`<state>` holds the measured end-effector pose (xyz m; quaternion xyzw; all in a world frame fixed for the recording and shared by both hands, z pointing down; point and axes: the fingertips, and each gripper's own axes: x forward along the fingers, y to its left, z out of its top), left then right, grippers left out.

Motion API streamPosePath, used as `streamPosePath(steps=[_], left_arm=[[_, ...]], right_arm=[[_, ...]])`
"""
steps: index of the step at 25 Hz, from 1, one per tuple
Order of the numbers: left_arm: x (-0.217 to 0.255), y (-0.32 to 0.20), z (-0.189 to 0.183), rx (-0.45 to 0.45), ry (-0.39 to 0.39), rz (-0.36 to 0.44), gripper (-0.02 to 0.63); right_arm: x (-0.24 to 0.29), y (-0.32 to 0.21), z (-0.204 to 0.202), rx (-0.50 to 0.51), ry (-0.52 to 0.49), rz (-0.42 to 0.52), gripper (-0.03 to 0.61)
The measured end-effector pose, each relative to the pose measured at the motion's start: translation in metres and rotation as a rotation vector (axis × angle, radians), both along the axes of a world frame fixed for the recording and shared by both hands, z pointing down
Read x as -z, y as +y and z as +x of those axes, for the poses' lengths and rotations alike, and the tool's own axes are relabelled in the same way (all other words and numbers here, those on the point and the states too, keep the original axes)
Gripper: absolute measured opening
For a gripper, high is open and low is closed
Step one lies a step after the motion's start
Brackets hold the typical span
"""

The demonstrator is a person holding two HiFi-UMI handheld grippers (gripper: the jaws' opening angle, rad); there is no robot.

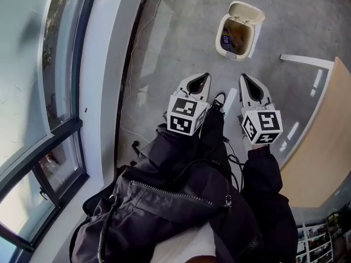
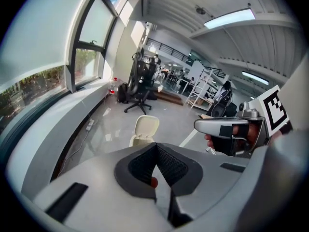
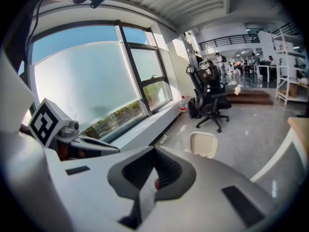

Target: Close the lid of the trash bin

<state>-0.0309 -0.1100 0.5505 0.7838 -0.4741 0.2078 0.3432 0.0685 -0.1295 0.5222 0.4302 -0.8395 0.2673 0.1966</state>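
A small white trash bin [image 1: 236, 35] stands on the grey floor ahead of me, its lid [image 1: 247, 11] tipped up at the far side and rubbish visible inside. My left gripper [image 1: 199, 81] and right gripper [image 1: 248, 81] are side by side in the air, well short of the bin, both pointing toward it, both shut with nothing in them. The left gripper view shows the bin [image 2: 144, 132] beyond the shut left gripper [image 2: 155, 146], with the right gripper [image 2: 231, 128] beside it. In the right gripper view, only the raised lid [image 3: 203, 144] shows above the shut right gripper [image 3: 154, 151].
A curved window wall and white sill [image 1: 104, 92] run along the left, with a cable [image 1: 137, 53] on the floor beside them. A wooden table [image 1: 329, 141] stands at the right. A black office chair [image 3: 210, 98] and shelving [image 2: 205, 88] stand farther off.
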Motion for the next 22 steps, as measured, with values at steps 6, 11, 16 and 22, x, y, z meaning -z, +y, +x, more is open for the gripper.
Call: streamPosePath(steps=[6, 11, 16, 22], left_arm=[[-0.072, 0.009, -0.024, 0.052, -0.020, -0.085, -0.005], [-0.116, 0.017, -0.034, 0.082, -0.023, -0.128, -0.005], [-0.154, 0.041, -0.041, 0.099, -0.031, -0.196, -0.005], [-0.183, 0.053, -0.047, 0.118, -0.027, -0.252, -0.005]], right_arm=[[-0.072, -0.023, 0.002, 0.027, 0.014, -0.043, 0.005], [-0.115, -0.051, 0.013, 0.033, 0.037, -0.041, 0.005], [-0.155, -0.065, 0.011, 0.066, 0.057, -0.057, 0.005], [-0.197, -0.103, 0.020, 0.103, 0.098, -0.068, 0.005]])
